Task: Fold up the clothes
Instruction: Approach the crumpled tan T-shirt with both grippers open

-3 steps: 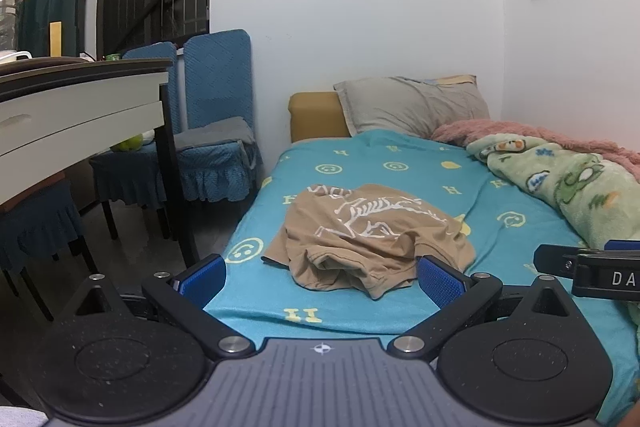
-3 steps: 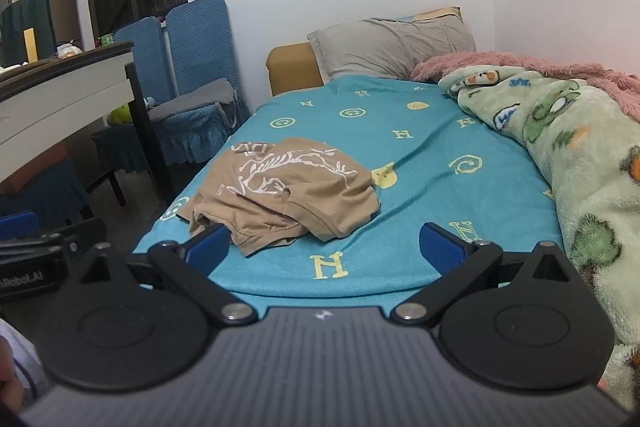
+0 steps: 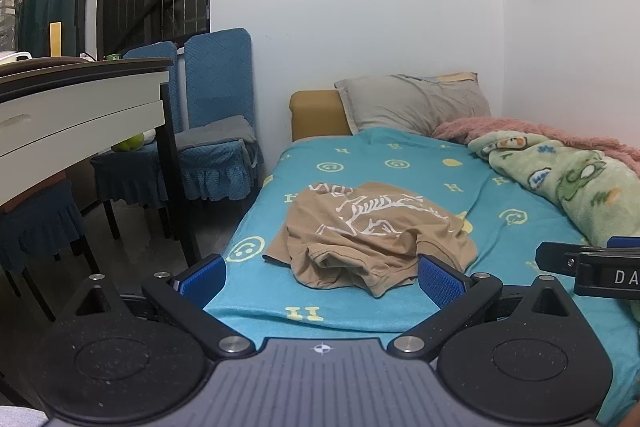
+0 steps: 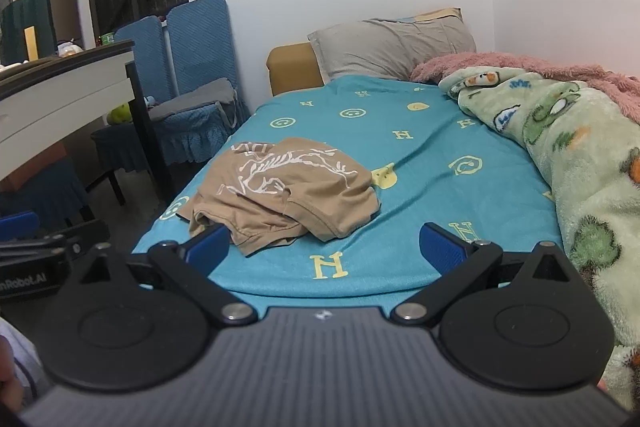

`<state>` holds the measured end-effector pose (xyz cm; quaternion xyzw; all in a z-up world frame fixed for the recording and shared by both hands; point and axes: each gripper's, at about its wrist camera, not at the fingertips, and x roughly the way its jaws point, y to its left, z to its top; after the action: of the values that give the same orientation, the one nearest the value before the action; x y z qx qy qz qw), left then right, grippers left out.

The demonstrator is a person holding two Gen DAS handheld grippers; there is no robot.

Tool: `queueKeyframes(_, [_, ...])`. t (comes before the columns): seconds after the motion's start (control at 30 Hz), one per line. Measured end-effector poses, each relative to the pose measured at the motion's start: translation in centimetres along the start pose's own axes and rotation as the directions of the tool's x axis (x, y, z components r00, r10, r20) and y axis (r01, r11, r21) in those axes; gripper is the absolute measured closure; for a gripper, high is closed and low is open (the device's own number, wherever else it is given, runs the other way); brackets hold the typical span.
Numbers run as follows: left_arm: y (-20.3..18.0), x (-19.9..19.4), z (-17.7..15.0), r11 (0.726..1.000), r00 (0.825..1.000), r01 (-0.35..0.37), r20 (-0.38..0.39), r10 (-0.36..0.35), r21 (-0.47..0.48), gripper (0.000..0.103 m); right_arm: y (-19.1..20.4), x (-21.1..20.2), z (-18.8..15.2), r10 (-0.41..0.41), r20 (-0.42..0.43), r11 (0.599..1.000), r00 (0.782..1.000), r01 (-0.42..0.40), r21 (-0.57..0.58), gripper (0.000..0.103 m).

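Observation:
A tan T-shirt (image 3: 368,231) with a white skeleton print lies crumpled on the teal bed sheet (image 3: 472,223), near the bed's foot end and left side. It also shows in the right wrist view (image 4: 288,195). My left gripper (image 3: 320,277) is open and empty, held short of the bed's foot edge, in front of the shirt and apart from it. My right gripper (image 4: 326,247) is open and empty, also short of the foot edge, with the shirt ahead and to its left. Each gripper sees the other at its frame edge.
A green cartoon blanket (image 4: 568,155) and a pink blanket (image 4: 520,65) lie along the bed's right side by the wall. A grey pillow (image 3: 416,103) is at the head. A white desk (image 3: 80,107) and blue-covered chairs (image 3: 216,123) stand left of the bed.

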<state>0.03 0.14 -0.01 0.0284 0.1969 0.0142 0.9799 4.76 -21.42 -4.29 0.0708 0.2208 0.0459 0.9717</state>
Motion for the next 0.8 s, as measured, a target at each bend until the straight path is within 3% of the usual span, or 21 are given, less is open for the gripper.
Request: queueKeyframes(0.8, [-0.3, 1.3, -0.6, 1.0, 1.0, 0.004, -0.023, -0.004, 0.011, 0.0, -0.1, 0.1, -0.2, -0.01, -0.006, 1.0, 1.0, 0.01, 0.005, 0.0])
